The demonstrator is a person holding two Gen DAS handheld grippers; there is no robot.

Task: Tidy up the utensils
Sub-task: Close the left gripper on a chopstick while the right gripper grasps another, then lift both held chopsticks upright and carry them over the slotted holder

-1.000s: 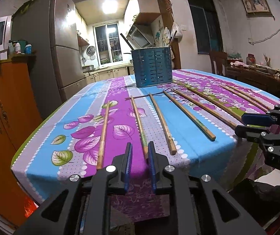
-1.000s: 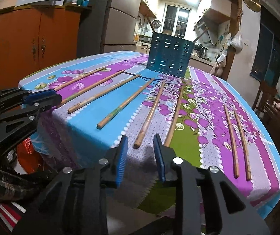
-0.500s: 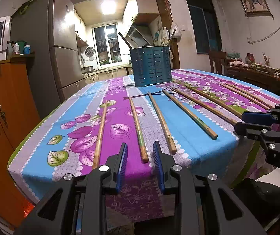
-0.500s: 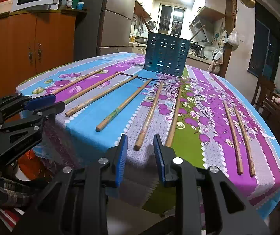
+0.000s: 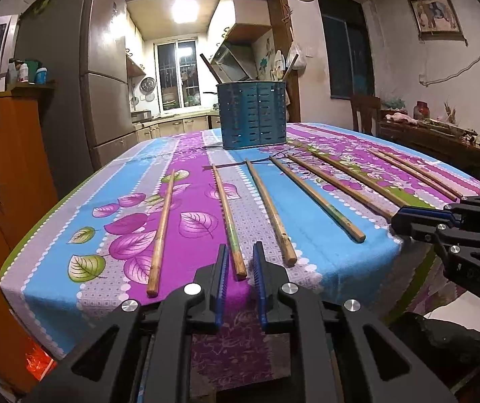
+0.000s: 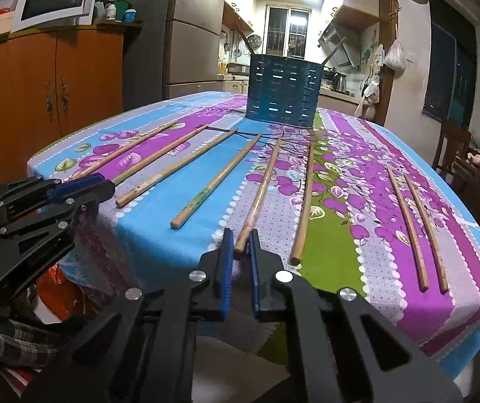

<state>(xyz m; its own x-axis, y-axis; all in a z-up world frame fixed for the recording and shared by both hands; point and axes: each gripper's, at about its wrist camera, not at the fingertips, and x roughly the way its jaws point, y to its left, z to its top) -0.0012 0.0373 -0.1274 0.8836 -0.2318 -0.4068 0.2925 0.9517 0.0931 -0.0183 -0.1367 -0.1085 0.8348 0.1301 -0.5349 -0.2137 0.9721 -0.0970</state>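
Eight chopsticks (image 6: 262, 188) are being collected for the caddy (image 6: 283, 95); left gripper (image 5: 240, 263) is closing around one tip, right gripper (image 6: 240, 247) is clamped on another, lifted level.

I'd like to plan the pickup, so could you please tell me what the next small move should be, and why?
Probably finish closing the left gripper: its jaws are closing around the green-streaked chopstick without pinching it yet, while the right gripper already clamps a pale chopstick.
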